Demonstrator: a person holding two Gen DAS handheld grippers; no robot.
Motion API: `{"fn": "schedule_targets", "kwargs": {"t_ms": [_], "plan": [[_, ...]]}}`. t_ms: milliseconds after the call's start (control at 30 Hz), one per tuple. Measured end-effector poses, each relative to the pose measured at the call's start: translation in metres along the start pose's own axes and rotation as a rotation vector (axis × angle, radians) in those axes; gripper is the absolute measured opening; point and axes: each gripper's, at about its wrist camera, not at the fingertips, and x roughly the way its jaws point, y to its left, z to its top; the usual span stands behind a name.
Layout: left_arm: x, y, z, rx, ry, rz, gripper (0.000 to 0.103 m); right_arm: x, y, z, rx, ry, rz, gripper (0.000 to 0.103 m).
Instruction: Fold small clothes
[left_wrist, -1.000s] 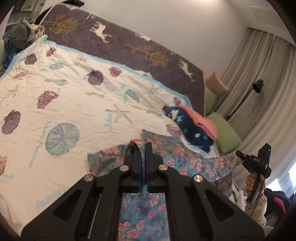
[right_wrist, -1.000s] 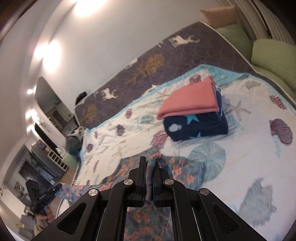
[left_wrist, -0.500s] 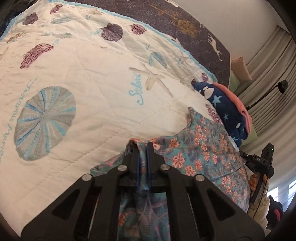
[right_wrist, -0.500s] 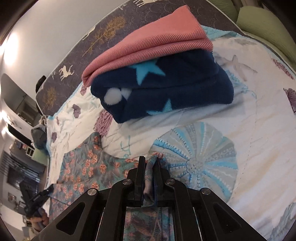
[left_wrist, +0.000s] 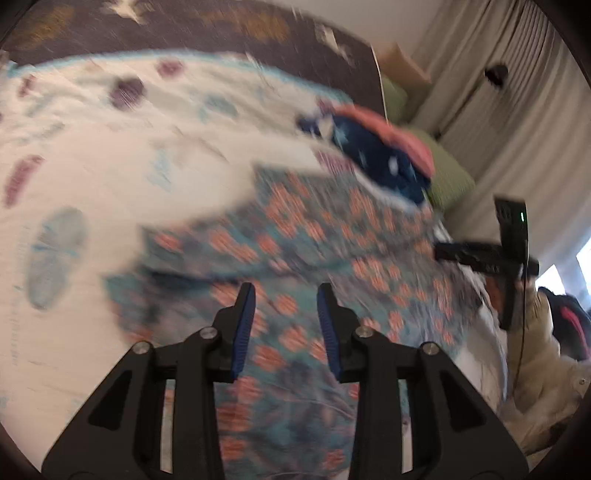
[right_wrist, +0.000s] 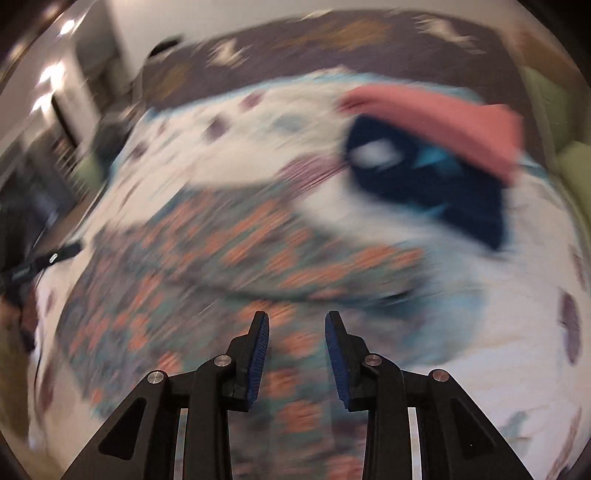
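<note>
A teal garment with an orange flower print (left_wrist: 314, 236) lies spread on the white seashell quilt (left_wrist: 92, 177); it also shows in the right wrist view (right_wrist: 221, 258). Both views are blurred by motion. My left gripper (left_wrist: 286, 291) is open and empty just above the garment's near part. My right gripper (right_wrist: 297, 319) is open and empty above the same garment; it also shows at the right of the left wrist view (left_wrist: 480, 254).
A folded stack, a pink cloth (right_wrist: 443, 118) on a navy star fleece (right_wrist: 424, 181), sits on the quilt beyond the garment. Green pillows (left_wrist: 447, 177) and curtains (left_wrist: 517, 110) lie to the right. A dark patterned bedspread (left_wrist: 184, 26) runs along the far side.
Both grippers have opened and let go of the flowered garment, which now lies on the quilt. Both cameras have pulled back and are moving fast.
</note>
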Motion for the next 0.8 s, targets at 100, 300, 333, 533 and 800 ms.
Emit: {"fn": "schedule_targets", "kwargs": {"t_ms": [100,300,333,533,800], "plan": [[0.039,0.002,0.006,-0.021,0.087,0.036,0.038,0.027,0.009,0.006,0.006,0.054,0.006,0.033],[0.065,0.021,0.07,-0.087,-0.062,0.183,0.038,0.05,-0.01,0.048,0.109,-0.04,-0.081,0.03],[0.061,0.024,0.081,-0.112,-0.107,0.199,0.038,0.048,-0.02,0.059,0.152,-0.095,-0.104,0.03],[0.008,0.017,0.087,-0.115,-0.309,0.145,0.056,0.032,-0.059,0.067,0.315,-0.2,-0.105,0.031],[-0.006,0.025,0.013,-0.098,-0.137,0.206,0.057,-0.005,-0.075,0.004,0.327,-0.17,-0.102,0.031]]}}
